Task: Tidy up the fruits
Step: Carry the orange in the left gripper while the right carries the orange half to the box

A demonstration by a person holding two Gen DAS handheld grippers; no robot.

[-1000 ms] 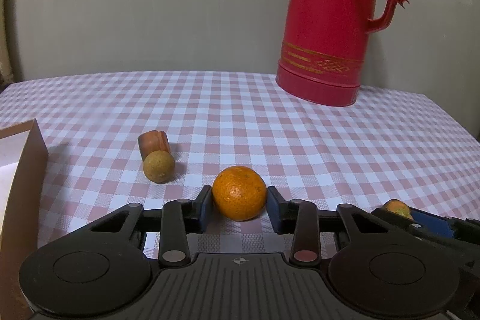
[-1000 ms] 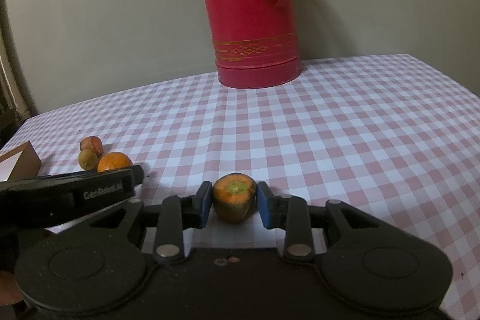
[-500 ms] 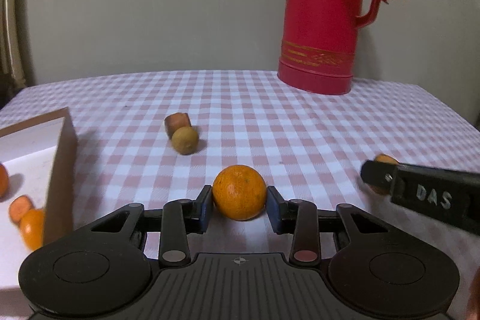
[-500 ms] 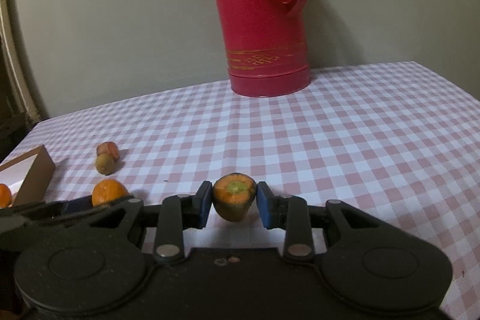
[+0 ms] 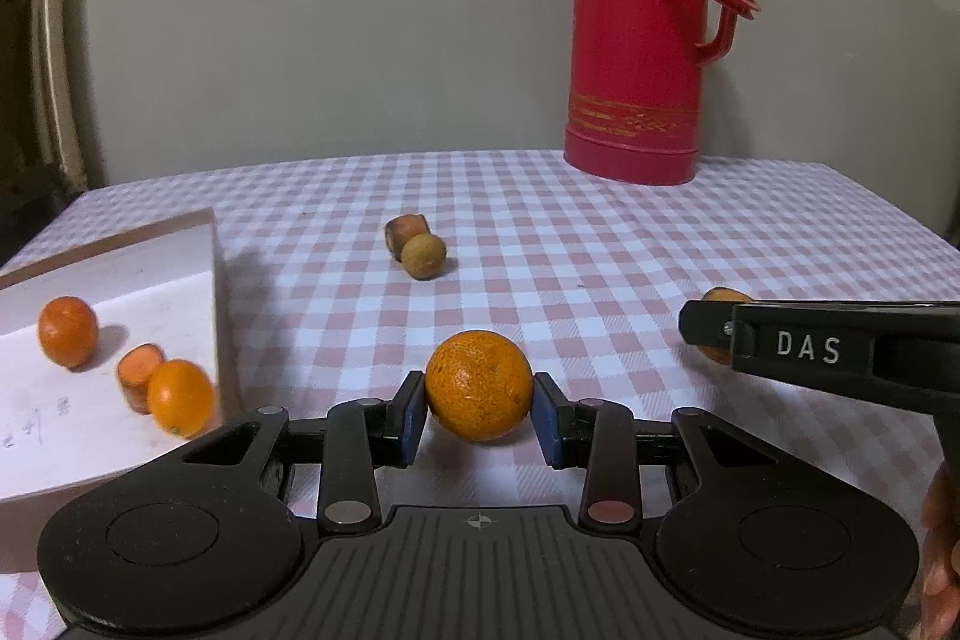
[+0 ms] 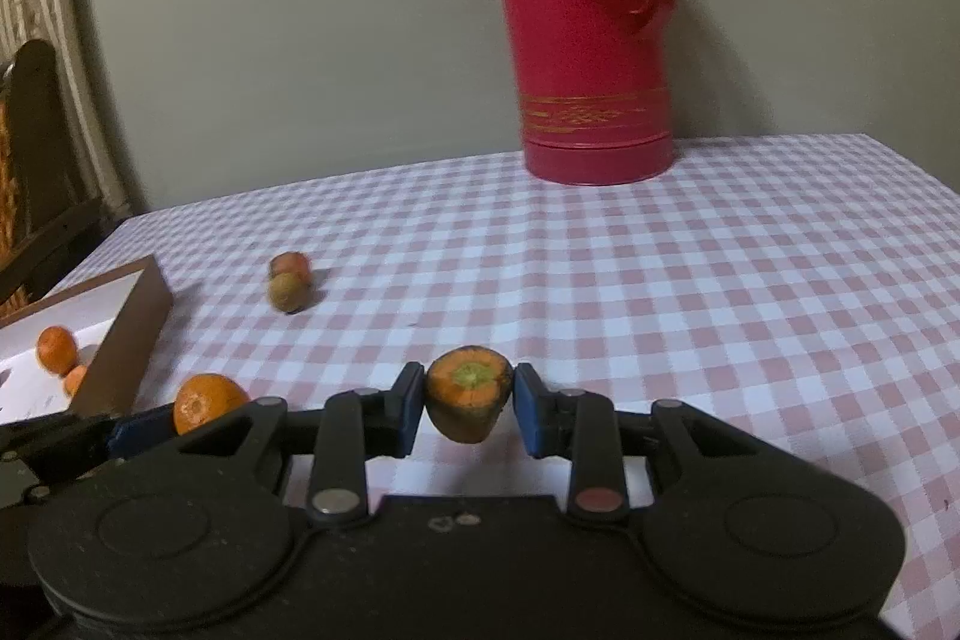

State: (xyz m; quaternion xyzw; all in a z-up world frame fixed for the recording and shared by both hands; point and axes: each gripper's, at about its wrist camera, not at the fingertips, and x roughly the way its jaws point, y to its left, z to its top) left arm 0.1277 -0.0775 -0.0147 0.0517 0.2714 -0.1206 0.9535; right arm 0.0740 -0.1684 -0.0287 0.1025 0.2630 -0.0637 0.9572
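Observation:
My left gripper (image 5: 479, 415) is shut on a round orange (image 5: 479, 394), held just above the checked tablecloth. My right gripper (image 6: 470, 409) is shut on a cut carrot piece (image 6: 468, 388), its orange face with a green core turned up. In the left wrist view the right gripper's black finger (image 5: 840, 352) reaches in from the right and hides most of the carrot piece (image 5: 723, 293). The right wrist view shows the held orange (image 6: 207, 403) at lower left. A brown box (image 5: 213, 280) with a white inside holds two oranges (image 5: 67, 331) and a carrot piece (image 5: 139, 367).
A carrot chunk (image 5: 407, 232) and a small brownish round fruit (image 5: 423, 256) lie touching in the middle of the table. A tall red thermos (image 5: 645, 40) stands at the back near the wall. The box (image 6: 126, 334) sits at the table's left edge.
Both grippers have drawn back and swung left with their loads still held. The box and its fruit have come into view; the thermos and loose fruit look farther away.

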